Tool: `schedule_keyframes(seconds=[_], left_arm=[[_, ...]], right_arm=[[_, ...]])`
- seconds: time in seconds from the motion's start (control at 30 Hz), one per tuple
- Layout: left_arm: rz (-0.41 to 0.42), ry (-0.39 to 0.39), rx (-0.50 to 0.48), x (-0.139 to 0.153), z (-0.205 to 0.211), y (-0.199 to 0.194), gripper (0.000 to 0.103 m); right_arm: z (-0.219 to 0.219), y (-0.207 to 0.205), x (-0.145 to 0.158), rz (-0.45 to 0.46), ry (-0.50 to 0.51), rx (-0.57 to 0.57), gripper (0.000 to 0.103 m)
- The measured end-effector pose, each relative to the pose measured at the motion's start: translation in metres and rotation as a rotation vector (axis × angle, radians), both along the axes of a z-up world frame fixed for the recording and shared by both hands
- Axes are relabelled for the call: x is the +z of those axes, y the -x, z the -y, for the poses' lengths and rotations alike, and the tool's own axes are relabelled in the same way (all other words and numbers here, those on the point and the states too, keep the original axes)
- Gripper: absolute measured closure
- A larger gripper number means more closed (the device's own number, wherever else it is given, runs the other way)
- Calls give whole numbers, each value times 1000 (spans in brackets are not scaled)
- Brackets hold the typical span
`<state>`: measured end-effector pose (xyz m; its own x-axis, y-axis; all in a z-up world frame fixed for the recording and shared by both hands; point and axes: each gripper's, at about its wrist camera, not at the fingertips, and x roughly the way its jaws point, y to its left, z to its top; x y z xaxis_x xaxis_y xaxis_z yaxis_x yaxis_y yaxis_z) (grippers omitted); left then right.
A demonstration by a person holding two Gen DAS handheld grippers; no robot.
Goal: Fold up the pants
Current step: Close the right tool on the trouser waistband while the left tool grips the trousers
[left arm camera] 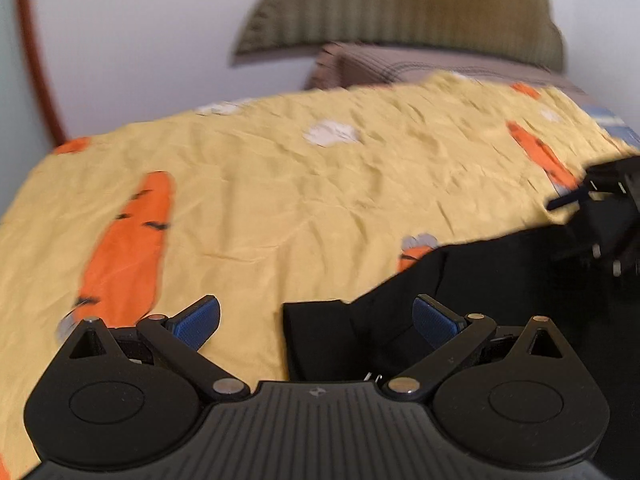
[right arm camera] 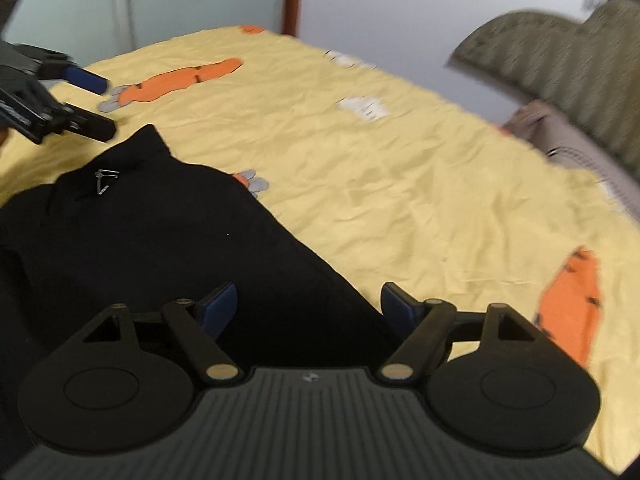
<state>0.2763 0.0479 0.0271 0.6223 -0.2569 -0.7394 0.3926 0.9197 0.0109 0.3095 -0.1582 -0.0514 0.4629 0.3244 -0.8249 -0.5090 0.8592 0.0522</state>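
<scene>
Saw black pants (right arm camera: 160, 240) lying on a bed under a yellow carrot-print sheet (right arm camera: 380, 168), apparently partly folded, with a small white label facing up near the far corner. Found the left gripper (left arm camera: 316, 320) spread wide and empty, hanging over the pants' nearest edge where black cloth met sheet, probably placed there to take hold of that edge for a fold. Found the right gripper (right arm camera: 310, 306) likewise parted with nothing between its blue pads (right arm camera: 218, 304), poised above the long diagonal border of the fabric, likely lined up for a matching pinch. Judged the pair set at opposite sides so one layer could be lifted evenly. Noted an olive ribbed cushion (left arm camera: 400, 12) and a brownish pillow (left arm camera: 400, 66) by the wall at the bed's far end. Could not make out waistband from leg hems: dark cloth swallowed all creases, blur softened both views, and the garment ran out of frame at the lower edges. Could not tell how many folds were already made.
</scene>
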Motion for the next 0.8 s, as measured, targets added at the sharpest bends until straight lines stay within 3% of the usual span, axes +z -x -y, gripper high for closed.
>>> schedule_keyframes(seconds=[0.1, 0.17, 0.3, 0.4, 0.43, 0.5, 0.57, 0.63, 0.67, 0.7, 0.8], left_arm=[[4, -95, -58, -13, 16, -8, 0], [26, -134, -39, -17, 18, -11, 0], [-26, -17, 80, -23, -9, -26, 0], [-140, 85, 79, -36, -21, -36, 0], [-167, 98, 67, -40, -19, -36, 0], [-142, 67, 37, -40, -10, -31, 1], [-141, 107, 10, -37, -5, -30, 3], [-137, 156, 19, -32, -5, -29, 35], [-150, 151, 43, -31, -6, -31, 55], [-164, 146, 68, -32, -7, -33, 55], [-155, 153, 82, -30, -9, -32, 67]], right_arm=[[16, -19, -5, -70, -60, 15, 26], [24, -30, -8, -96, -71, 20, 26], [31, -43, -22, -159, -33, 36, 25], [36, -45, -32, -194, -34, 28, 25], [37, -45, -33, -194, -42, 29, 23], [38, -43, -35, -191, -57, 22, 22], [36, -41, -34, -187, -57, 11, 30], [32, -39, -30, -178, -53, 22, 66], [30, -37, -27, -168, -41, 12, 77], [29, -36, -25, -160, -25, 3, 95], [21, -28, -21, -125, 11, 1, 98]])
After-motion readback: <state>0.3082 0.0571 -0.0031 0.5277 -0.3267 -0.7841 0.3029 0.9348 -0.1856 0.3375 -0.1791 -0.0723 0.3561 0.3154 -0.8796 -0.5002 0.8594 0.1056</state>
